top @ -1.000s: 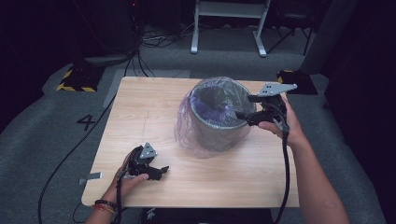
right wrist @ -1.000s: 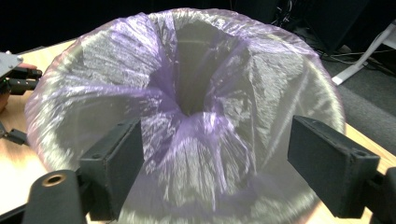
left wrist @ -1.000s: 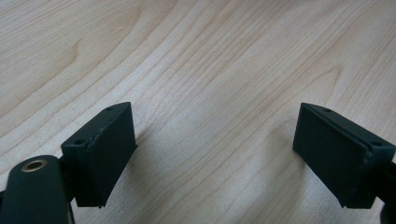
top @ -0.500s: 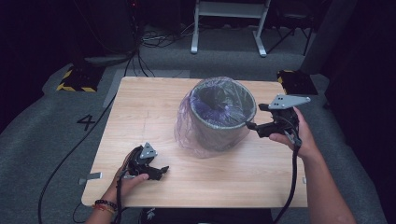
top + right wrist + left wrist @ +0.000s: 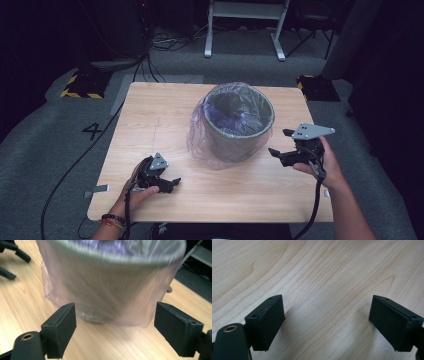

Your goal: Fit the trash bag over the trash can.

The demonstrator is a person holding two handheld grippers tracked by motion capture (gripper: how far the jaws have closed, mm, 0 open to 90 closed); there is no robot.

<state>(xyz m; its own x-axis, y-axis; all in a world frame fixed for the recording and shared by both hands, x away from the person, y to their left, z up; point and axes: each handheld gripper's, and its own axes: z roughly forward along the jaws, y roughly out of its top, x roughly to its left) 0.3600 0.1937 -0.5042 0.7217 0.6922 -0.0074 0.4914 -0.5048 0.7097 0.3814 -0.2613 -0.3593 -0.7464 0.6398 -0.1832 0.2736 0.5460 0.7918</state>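
My right hand-held gripper [image 5: 281, 146] has drawn back from the bin's rim and sunk beside the bin [image 5: 239, 125], jaws wide, empty. Left hand-held gripper [image 5: 170, 184] unmoved, open on the table [image 5: 150, 115]. Count: one bin mid-table, one clear liner [image 5: 197, 142], two grippers.

Looks like a lab or recording studio. Dark surroundings, grey carpet [image 5: 60, 125] marked "4" [image 5: 93, 130], floor cables [image 5: 160, 42] upper centre, hazard-striped block [image 5: 80, 86] at left.

Light wooden table [image 5: 150, 115] at frame centre on grey carpet floor [image 5: 45, 135]. White metal frame legs [image 5: 245, 25] at top centre. Yellow-black striped block [image 5: 80, 84] at upper left. Surroundings dark.
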